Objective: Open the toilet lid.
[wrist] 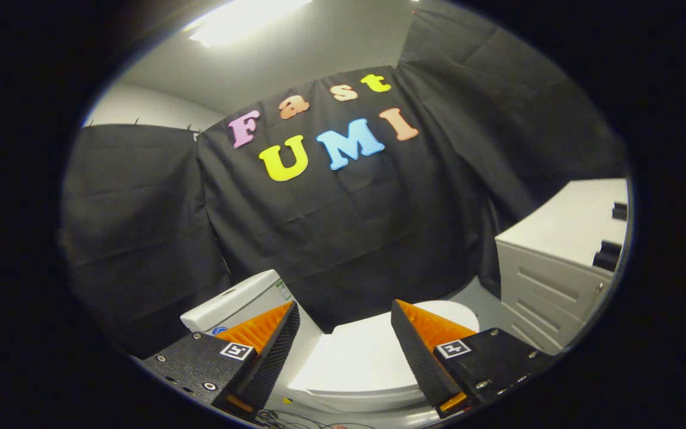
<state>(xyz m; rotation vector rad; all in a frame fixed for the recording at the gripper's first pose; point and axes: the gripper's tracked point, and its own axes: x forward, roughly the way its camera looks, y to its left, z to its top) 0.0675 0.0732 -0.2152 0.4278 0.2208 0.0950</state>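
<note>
A white toilet stands low ahead, its lid lying flat and closed over the bowl. The lid shows through the gap between my fingers and runs on beyond them. Its white tank rises behind the left finger, against the black cloth wall. My gripper hovers above the lid with its fingers wide apart and nothing held between them. The near rim of the bowl curves just under the fingers.
A white cabinet with drawers stands to the right of the toilet, two dark knobs on its top edge. Black cloth walls close in behind and on both sides. A ceiling light glows overhead. Some cables lie on the floor below the fingers.
</note>
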